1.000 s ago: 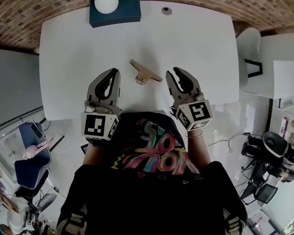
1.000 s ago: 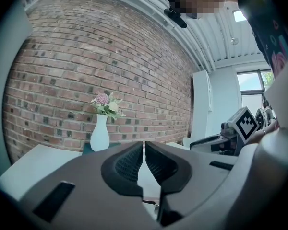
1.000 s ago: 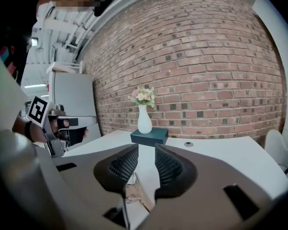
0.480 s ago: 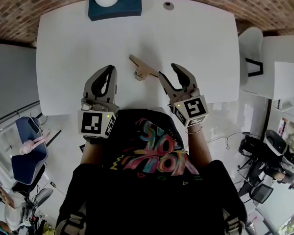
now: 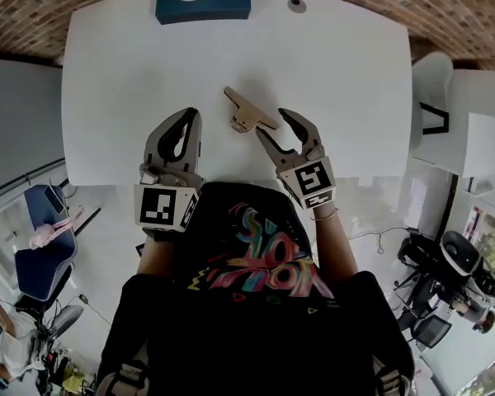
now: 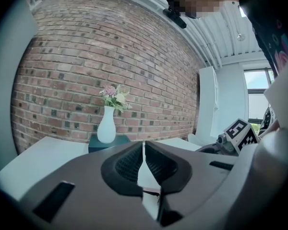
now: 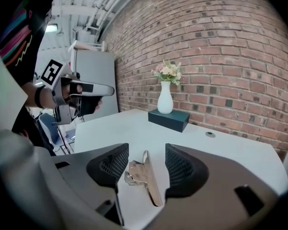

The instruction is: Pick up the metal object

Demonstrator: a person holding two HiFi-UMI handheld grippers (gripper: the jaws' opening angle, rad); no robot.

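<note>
Right gripper (image 7: 143, 170), jaws just opened wide, frames the untouched metal clip (image 7: 142, 174) lying on the table (image 5: 148, 73); if one pad lands first, the clip may skid or pivot away.

The head view looks from high up, almost straight down at the white table (image 5: 148, 73), with the person's body at the bottom. The left gripper view sits low behind the left gripper (image 6: 144, 145) and looks flat across the table to the brick wall (image 6: 86, 56). The right gripper view sits low too, tipped down, very near the metal object (image 7: 143, 176). All three see the vase (image 6: 106, 126).
</note>
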